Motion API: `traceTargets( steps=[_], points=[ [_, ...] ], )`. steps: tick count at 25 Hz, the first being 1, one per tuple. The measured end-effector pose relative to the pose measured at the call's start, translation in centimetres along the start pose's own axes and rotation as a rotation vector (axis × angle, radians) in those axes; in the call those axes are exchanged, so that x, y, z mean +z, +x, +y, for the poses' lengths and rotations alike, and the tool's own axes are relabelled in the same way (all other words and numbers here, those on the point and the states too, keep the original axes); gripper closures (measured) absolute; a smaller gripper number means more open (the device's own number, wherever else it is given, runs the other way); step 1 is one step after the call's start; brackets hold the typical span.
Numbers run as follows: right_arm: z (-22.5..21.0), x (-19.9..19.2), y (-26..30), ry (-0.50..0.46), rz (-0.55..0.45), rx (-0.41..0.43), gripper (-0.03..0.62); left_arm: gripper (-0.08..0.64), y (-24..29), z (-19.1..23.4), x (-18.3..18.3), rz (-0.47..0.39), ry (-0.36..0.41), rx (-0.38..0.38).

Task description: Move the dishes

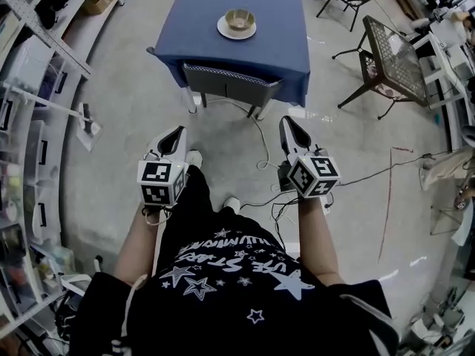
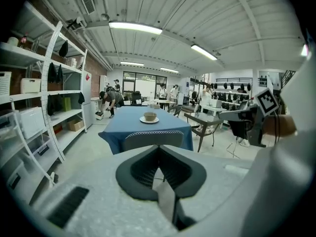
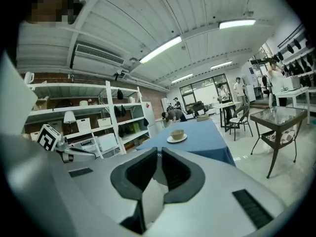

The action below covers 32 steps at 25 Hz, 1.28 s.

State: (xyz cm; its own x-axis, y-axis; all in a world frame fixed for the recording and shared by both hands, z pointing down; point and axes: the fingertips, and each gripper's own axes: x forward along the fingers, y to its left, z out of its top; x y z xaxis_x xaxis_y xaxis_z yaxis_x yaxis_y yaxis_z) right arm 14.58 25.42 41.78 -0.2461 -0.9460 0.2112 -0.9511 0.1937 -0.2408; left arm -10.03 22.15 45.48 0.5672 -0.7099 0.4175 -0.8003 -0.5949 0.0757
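Note:
A tan bowl [image 1: 240, 18] sits on a white plate [image 1: 226, 30] on a table with a blue cloth [image 1: 274, 43], far ahead of me. The same bowl [image 2: 150, 116] shows in the left gripper view, and the bowl [image 3: 177, 134] on its plate [image 3: 176, 139] shows in the right gripper view. My left gripper [image 1: 177, 130] and right gripper [image 1: 286, 120] hang over the floor, well short of the table. Both are shut with nothing in them; the left gripper [image 2: 159, 147] and right gripper [image 3: 159, 153] have their jaws together. Each gripper points toward the table.
A grey chair [image 1: 228, 81] is tucked under the table's near side. A dark glass-top side table [image 1: 393, 54] stands to the right and white shelving [image 1: 37, 124] lines the left. Cables [image 1: 271, 191] trail across the floor by my feet. People [image 2: 111, 100] stand beyond the table.

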Motion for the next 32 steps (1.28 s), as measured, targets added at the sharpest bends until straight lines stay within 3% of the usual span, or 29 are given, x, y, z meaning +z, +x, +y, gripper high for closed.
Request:
traceTargets(
  steps=[5, 10, 18, 32],
  points=[
    [-1.0, 0.5, 3.4, -0.017, 0.014, -0.01, 0.338, 0.541, 3.3, 1.7, 1.5, -0.006, 0.005, -0.022],
    [-2.8, 1.3, 7.4, -0.044, 0.046, -0.079, 0.244, 0.541, 7.4, 4.3, 3.7, -0.007, 0.004, -0.056],
    [-5.5, 3.5, 14.5, -0.037, 0.084, -0.164, 0.222, 0.541, 14.7, 9.5, 7.9, -0.005, 0.003, -0.106],
    [-4.6, 6.7, 25.2, -0.027, 0.113, -0.265, 0.224, 0.54, 21.8, 19.2, 11.8, 0.018, 0.024, -0.198]
  ],
)
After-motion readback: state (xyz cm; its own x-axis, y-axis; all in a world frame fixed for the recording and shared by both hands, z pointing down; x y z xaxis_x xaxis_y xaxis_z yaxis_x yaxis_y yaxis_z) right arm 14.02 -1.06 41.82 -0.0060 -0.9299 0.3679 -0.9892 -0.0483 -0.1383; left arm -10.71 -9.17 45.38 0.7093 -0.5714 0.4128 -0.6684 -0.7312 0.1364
